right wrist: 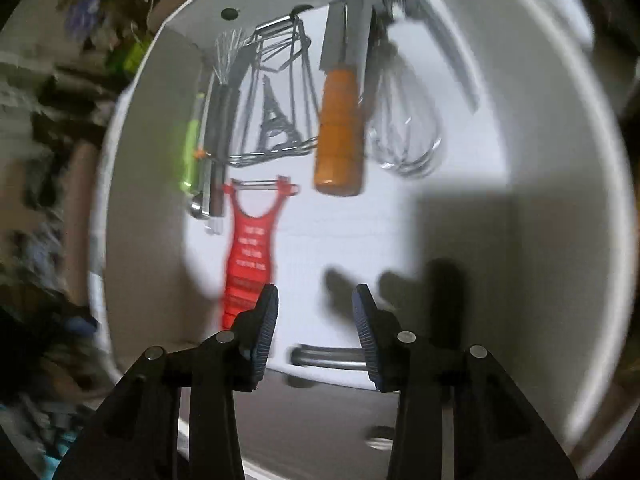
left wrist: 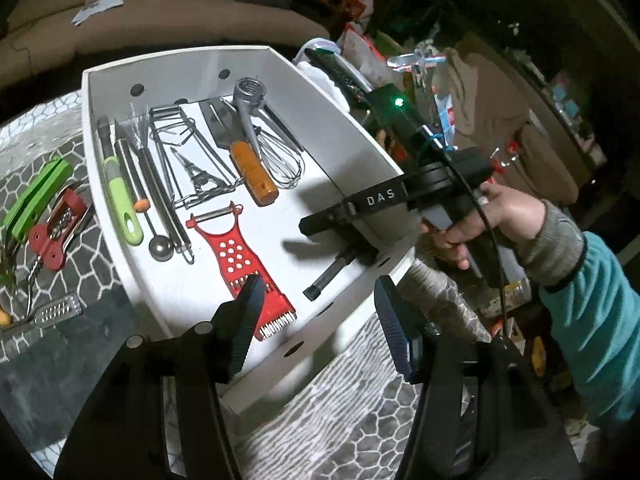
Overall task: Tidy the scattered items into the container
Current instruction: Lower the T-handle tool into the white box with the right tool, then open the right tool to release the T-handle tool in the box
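A white container (left wrist: pixel 352 132) stands on a mat with a honeycomb pattern (left wrist: pixel 340 408), and many kitchen tools already lie on its floor. From the left there are a green-handled tool (left wrist: pixel 120 196), a long metal melon baller (left wrist: pixel 154 216) and wire racks (left wrist: pixel 188 156). A tool with an orange wooden handle (left wrist: pixel 254 172) lies next to a wire whisk (left wrist: pixel 280 160) on the far right side. A red peeler-grater (left wrist: pixel 240 264) lies nearer, in the middle of the floor. A dark metal rod (left wrist: pixel 328 278) lies at the near right wall of the container.

The left gripper (left wrist: pixel 316 312) hovers above the near edge of the container. Its jaws stand apart and nothing is between them.

The right gripper (right wrist: pixel 314 320), held by a hand (left wrist: pixel 480 220) in a grey cuff and teal sleeve, points down into the container. Its jaws are partly open with nothing between the pads. The right wrist view is blurred, and the rod (right wrist: pixel 326 358) appears there just below the fingertips, apart from them.

Outside the container, on the mat at the left, some items are still scattered: a green clip-like tool (left wrist: pixel 34 200), a red corkscrew (left wrist: pixel 56 228) and a small metal grater (left wrist: pixel 58 312).
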Available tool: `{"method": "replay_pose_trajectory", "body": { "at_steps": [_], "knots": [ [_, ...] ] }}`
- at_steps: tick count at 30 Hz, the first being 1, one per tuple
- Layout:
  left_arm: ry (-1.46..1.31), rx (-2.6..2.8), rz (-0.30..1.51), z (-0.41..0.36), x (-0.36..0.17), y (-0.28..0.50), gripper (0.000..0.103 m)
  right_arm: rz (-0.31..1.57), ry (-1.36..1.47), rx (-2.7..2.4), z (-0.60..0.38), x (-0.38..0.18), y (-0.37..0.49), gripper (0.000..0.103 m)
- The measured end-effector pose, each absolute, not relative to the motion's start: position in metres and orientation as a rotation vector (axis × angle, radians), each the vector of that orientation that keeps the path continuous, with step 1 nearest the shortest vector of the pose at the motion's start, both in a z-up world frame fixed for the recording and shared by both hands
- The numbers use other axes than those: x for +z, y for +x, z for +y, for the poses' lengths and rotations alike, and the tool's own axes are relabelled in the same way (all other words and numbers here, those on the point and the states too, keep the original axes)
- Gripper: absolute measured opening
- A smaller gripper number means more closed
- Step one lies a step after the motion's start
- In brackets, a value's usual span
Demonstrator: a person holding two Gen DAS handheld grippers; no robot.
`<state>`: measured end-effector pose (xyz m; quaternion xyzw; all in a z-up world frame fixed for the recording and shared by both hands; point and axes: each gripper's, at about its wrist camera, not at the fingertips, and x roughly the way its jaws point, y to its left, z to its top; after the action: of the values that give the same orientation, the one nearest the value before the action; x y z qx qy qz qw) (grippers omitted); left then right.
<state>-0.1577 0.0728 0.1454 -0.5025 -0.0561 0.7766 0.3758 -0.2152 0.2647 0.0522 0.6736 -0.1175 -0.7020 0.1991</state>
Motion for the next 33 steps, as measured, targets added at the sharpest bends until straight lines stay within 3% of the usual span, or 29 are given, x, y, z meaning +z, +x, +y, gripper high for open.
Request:
{"method": "replay_pose_trajectory", "body": {
  "at_steps": [3, 9, 13, 15, 18, 19, 23, 27, 33],
  "knots": [
    [-1.294, 1.988, -0.157, 0.067, 0.142, -0.158, 0.055, -0.242, 1.986, -1.980, 0.265, 0.041, -0.212, 0.040],
    [-1.300, 1.999, -0.181, 0.061, 0.139, -0.160, 0.055, 0.190, 2.088, -2.044, 0.259, 0.036, -0.206, 0.036],
    [-1.306, 2.012, -0.175, 0.058, 0.140, -0.157, 0.055, 0.307, 2.090, -2.072, 0.250, 0.040, -0.203, 0.039],
    [-1.309, 2.023, -0.178, 0.057, 0.142, -0.155, 0.058, 0.256, 2.041, -2.089, 0.246, 0.050, -0.200, 0.043],
    [-1.315, 2.040, -0.187, 0.060, 0.141, -0.151, 0.075, 0.212, 1.919, -2.147, 0.239, 0.073, -0.187, 0.067],
    [-1.322, 2.048, -0.184, 0.063, 0.140, -0.149, 0.076, 0.230, 1.887, -2.176, 0.237, 0.079, -0.181, 0.072],
    [-1.356, 2.103, -0.156, 0.077, 0.132, -0.143, 0.080, 0.241, 1.770, -2.338, 0.237, 0.098, -0.160, 0.073],
    [-1.345, 2.160, -0.172, 0.085, 0.130, -0.130, 0.094, 0.299, 1.594, -2.521, 0.238, 0.112, -0.132, 0.073],
    [-1.356, 2.250, -0.148, 0.091, 0.125, -0.112, 0.098, 0.246, 1.462, -2.644, 0.256, 0.111, -0.102, 0.081]
  ]
}}
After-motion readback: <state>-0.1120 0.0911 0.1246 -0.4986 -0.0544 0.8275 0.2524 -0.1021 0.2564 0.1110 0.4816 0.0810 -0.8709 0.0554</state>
